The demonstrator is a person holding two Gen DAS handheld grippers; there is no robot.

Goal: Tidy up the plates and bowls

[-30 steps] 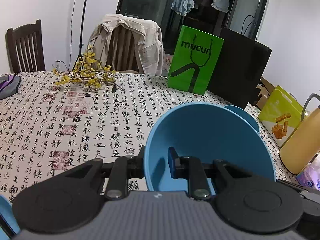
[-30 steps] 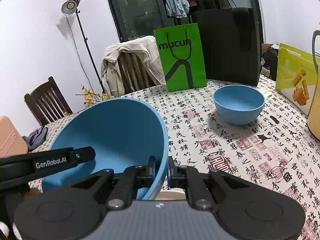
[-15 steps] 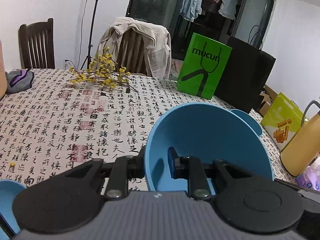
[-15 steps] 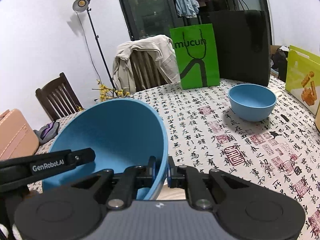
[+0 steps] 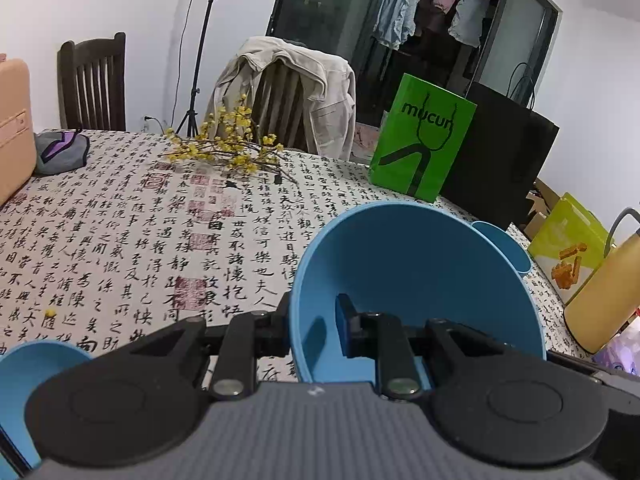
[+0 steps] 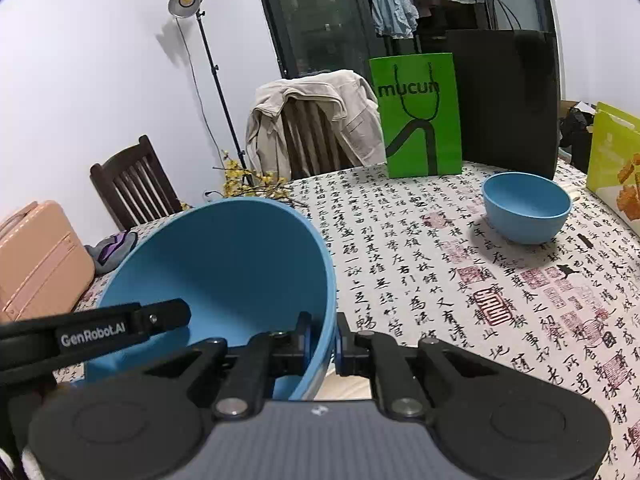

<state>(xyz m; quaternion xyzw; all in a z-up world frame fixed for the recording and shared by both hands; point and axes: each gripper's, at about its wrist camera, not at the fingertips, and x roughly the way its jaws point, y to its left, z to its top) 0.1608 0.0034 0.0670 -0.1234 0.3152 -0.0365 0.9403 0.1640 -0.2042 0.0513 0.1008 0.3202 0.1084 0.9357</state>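
A large blue bowl [image 5: 416,272] is held above the table between both grippers. My left gripper [image 5: 314,320] is shut on its left rim, one finger inside and one outside. My right gripper [image 6: 322,336] is shut on the opposite rim of the same large blue bowl [image 6: 224,264]. The left gripper's finger [image 6: 120,324] shows at the left of the right wrist view. A smaller blue bowl [image 6: 526,212] stands upright on the table at the far right, partly hidden in the left wrist view [image 5: 508,248]. Part of another blue bowl [image 5: 36,380] shows at the lower left.
The table's calligraphy-print cloth [image 5: 120,240] carries a yellow flower sprig [image 5: 228,152], a green paper bag [image 5: 420,140], a black bag [image 6: 504,100], a yellow-green snack bag [image 5: 568,252], a yellow jug [image 5: 604,296] and a pink case [image 6: 40,264]. Chairs [image 6: 316,128] stand behind.
Both grippers have carried the large bowl leftwards over the table, grips unchanged. The pink case and the lower-left blue bowl have come into the left wrist view.
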